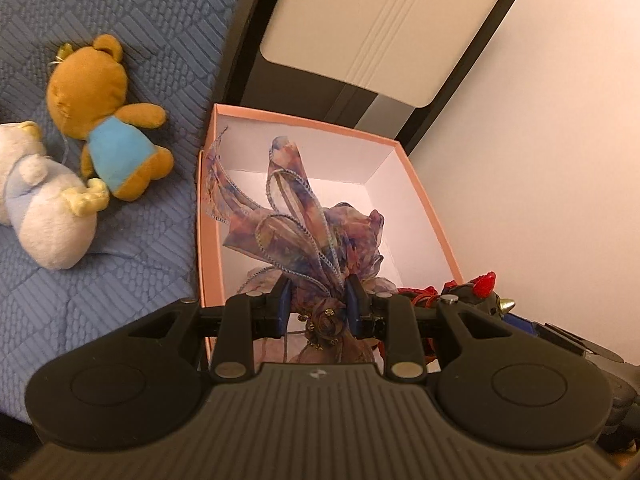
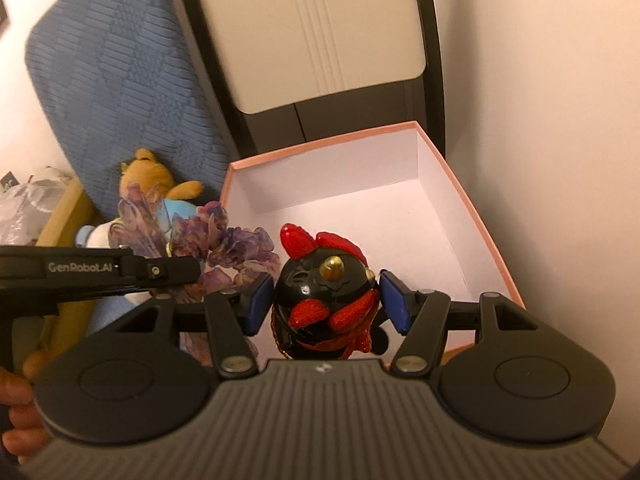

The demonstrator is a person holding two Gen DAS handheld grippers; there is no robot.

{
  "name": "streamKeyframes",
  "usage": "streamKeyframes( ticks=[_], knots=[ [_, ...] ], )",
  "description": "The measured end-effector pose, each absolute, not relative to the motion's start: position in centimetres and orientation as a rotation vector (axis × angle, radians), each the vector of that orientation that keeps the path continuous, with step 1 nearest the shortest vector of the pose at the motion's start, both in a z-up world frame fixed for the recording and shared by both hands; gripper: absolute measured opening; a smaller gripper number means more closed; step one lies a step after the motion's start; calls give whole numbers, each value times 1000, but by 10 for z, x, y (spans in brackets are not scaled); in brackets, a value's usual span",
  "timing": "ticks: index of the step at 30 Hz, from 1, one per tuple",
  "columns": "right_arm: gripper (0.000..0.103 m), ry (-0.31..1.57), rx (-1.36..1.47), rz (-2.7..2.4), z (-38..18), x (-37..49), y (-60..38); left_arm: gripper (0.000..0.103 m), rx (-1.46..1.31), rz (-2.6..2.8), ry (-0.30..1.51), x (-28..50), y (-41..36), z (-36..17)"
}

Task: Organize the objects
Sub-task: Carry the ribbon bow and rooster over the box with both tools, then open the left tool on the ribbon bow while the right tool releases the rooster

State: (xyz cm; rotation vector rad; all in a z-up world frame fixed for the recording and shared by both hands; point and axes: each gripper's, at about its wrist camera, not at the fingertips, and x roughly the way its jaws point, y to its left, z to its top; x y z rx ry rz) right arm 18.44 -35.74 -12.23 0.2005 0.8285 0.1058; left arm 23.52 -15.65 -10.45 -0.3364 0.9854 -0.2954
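My left gripper (image 1: 318, 300) is shut on a purple-blue ribbon bow ornament (image 1: 304, 232) and holds it over the near part of the open pink box (image 1: 424, 196). My right gripper (image 2: 326, 300) is shut on a black chicken toy (image 2: 320, 296) with red comb and gold beak, held above the box's near edge (image 2: 472, 208). The bow (image 2: 224, 240) and the left gripper's body (image 2: 100, 270) show at the left of the right wrist view. The chicken toy (image 1: 476, 292) shows at the right of the left wrist view.
A brown bear plush (image 1: 108, 112) in a blue shirt and a white plush (image 1: 44, 208) lie on the blue quilted bed (image 1: 120, 280) left of the box. A dark-framed headboard with a white panel (image 1: 384, 28) stands behind. A wall (image 1: 540, 160) is at the right.
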Motion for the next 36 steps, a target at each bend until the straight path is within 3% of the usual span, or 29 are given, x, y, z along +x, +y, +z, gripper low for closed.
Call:
streamKeyframes(
  ticks=[13,22,27,36],
  knots=[
    [61,936,160,65,-194,240,-369,32,-333,-253,1080,288,-166,-171],
    [63,951,144,99,-210,256,-367,32,-321,-250,1112,301,-176,-185],
    [63,968,164,95,-206,256,-367,58,-328,-236,1098,296,-172,-176],
    [63,913,220,107,-166,225,-364,62,-324,-241,1005,263,-154,-133]
  ],
)
